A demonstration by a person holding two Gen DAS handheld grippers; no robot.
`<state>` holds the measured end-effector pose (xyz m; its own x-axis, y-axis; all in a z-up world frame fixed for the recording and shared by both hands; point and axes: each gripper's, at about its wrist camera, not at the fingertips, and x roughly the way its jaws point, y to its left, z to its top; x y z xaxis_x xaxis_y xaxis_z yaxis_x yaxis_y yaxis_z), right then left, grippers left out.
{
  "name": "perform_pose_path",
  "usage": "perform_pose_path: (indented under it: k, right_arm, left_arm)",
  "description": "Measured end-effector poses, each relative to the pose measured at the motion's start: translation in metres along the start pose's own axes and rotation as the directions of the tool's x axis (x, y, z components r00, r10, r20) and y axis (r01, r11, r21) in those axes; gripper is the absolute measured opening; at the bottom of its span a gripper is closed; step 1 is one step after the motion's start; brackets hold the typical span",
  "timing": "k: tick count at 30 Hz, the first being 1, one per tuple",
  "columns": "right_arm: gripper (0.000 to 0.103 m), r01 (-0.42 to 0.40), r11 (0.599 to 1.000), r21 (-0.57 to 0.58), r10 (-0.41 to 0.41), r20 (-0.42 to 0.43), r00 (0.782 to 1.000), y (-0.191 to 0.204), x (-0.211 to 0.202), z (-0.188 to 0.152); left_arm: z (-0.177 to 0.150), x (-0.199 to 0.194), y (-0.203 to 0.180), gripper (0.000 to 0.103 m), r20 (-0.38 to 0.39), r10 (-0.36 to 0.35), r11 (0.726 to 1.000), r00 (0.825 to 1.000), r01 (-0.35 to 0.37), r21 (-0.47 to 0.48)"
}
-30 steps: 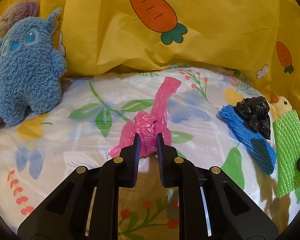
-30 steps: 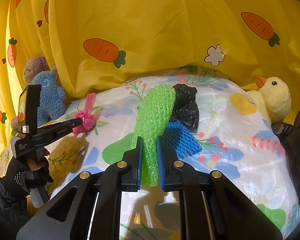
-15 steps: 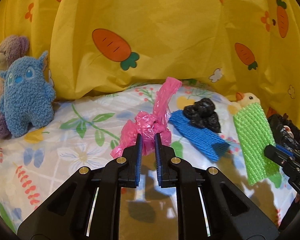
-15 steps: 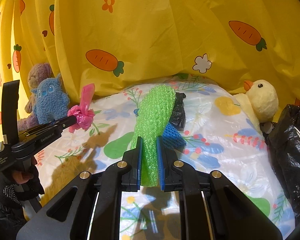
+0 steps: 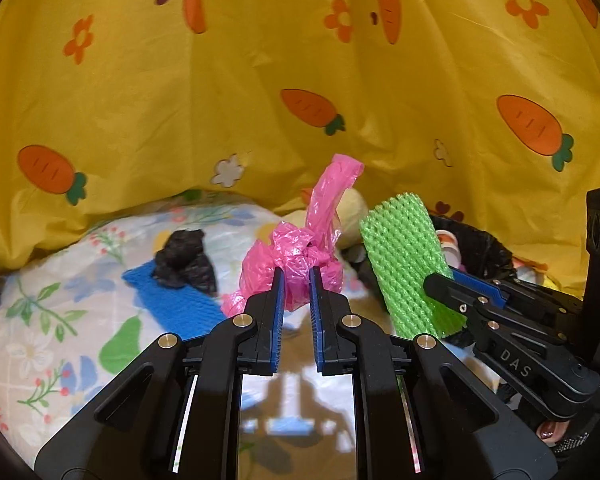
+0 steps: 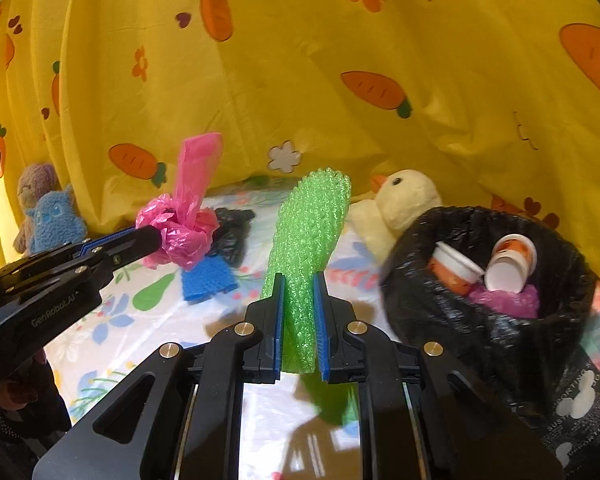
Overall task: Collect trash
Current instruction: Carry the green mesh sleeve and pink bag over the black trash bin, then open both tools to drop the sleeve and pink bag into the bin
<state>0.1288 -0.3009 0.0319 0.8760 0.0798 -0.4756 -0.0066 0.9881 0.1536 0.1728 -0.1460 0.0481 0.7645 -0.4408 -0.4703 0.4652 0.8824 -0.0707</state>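
Both loads have swung from over the bed toward the bin [image 6: 488, 280]: the left gripper [image 5: 297, 276] pinches the pink bag [image 5: 300, 252] and the right gripper [image 6: 299, 280] clamps the green net [image 6: 308, 232], so dropping comes next.

A bright yellow fabric curtain [image 6: 340, 40] carries orange carrots with green tops, orange flowers and white flowers. The white bed sheet [image 5: 52, 320] has a print of green leaves, blue blooms and red sprigs. A crumpled pink plastic bag [image 5: 300, 256], a lime-green foam mesh sleeve [image 6: 308, 232] and a blue foam mesh sleeve [image 5: 168, 300] add solid colours. The black bin liner [image 6: 480, 320] holds white-and-orange paper cups [image 6: 508, 264]. The plush duck [image 6: 404, 204] is pale yellow with an orange beak.
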Motion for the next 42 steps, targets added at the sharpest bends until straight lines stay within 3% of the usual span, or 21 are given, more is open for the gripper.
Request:
perform_pose_path:
  k: [9,17,22,25,27,29,33,36,42]
  right_arm:
    - [0.015,0.245,0.966,0.085,-0.252,0.088,0.964,-0.09,-0.017,0.021]
    - [0.015,0.307,0.947,0.101,-0.312,0.047,0.949,-0.128,-0.006,0.017]
    - [0.017,0.321,0.941,0.111,-0.326,0.035,0.945,-0.137,-0.002,0.014]
    - [0.026,0.325,0.938,0.12,-0.331,0.032,0.943,-0.14,0.0,0.013]
    - [0.027,0.327,0.936,0.129,-0.334,0.029,0.942,-0.141,0.001,0.013]
    - [0.035,0.335,0.932,0.135,-0.342,0.032,0.939,-0.142,-0.001,0.013]
    - [0.043,0.349,0.927,0.138,-0.359,0.057,0.932,-0.141,-0.007,0.013]
    - [0.053,0.352,0.925,0.144,-0.365,0.08,0.927,-0.14,-0.014,0.013]
    - [0.07,0.343,0.931,0.125,-0.356,0.11,0.928,-0.122,-0.024,0.014]
  left_arm:
    - [0.031,0.061,-0.089,0.012,0.001,-0.181,0.983,0.983,0.181,0.008]
    - [0.028,0.118,-0.121,0.012,-0.085,-0.249,0.968,0.965,0.249,-0.018]
    - [0.021,0.136,-0.121,0.014,-0.12,-0.287,0.958,0.95,0.283,-0.054]
    - [0.018,0.14,-0.119,0.032,-0.117,-0.3,0.954,0.947,0.294,-0.063]
    - [0.017,0.136,-0.112,0.062,-0.093,-0.297,0.953,0.95,0.289,-0.088]
    - [0.016,0.133,-0.103,0.069,-0.076,-0.302,0.949,0.95,0.292,-0.115]
    - [0.014,0.117,-0.089,0.087,-0.034,-0.241,0.965,0.97,0.236,-0.118]
    - [0.013,0.104,-0.073,0.097,-0.006,-0.201,0.97,0.98,0.199,-0.14]
    - [0.007,0.078,-0.037,0.097,0.019,-0.09,0.977,0.996,0.092,-0.193]
